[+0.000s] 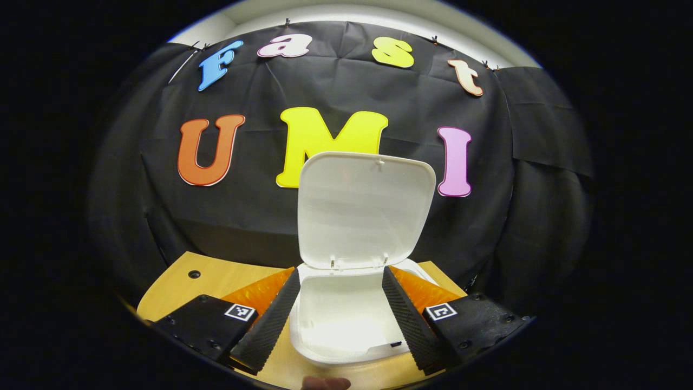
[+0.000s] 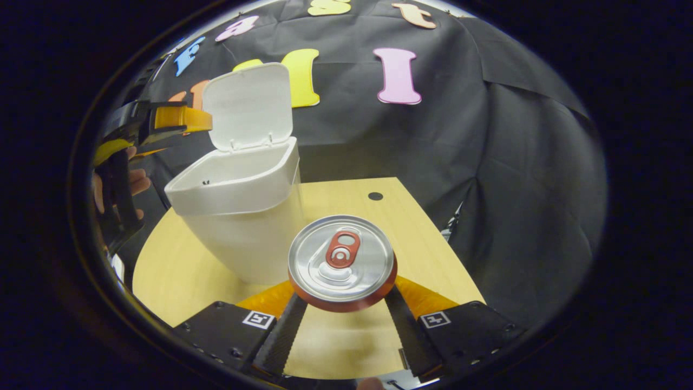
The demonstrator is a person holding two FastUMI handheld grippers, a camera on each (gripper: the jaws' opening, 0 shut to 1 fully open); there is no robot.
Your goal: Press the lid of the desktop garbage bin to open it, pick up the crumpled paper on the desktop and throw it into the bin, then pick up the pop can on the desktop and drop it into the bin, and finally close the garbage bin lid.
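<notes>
Open white bin on a pale wooden desktop, a pop can clamped in the right gripper.

In the left gripper view, the desktop (image 1: 178, 287) was smooth light wood with a small dark round hole near its far edge, backed by creased black cloth under a strip of white wall. The left gripper (image 1: 341, 311) hung over the bin (image 1: 346, 325), its ribbed fingers spread wide on either side of the glossy white plastic mouth; the rounded-square lid (image 1: 365, 208) stood upright on its hinges.

In the right gripper view, the right gripper (image 2: 341, 303) held the pop can (image 2: 341, 262) by both fingers, above the desktop (image 2: 422, 238), its silvery round top and red tab facing the camera. The bin (image 2: 238, 211) stood just behind it to the left, lid (image 2: 249, 105) raised; the left gripper (image 2: 162, 122) and a hand (image 2: 135, 181) showed beside it.
</notes>
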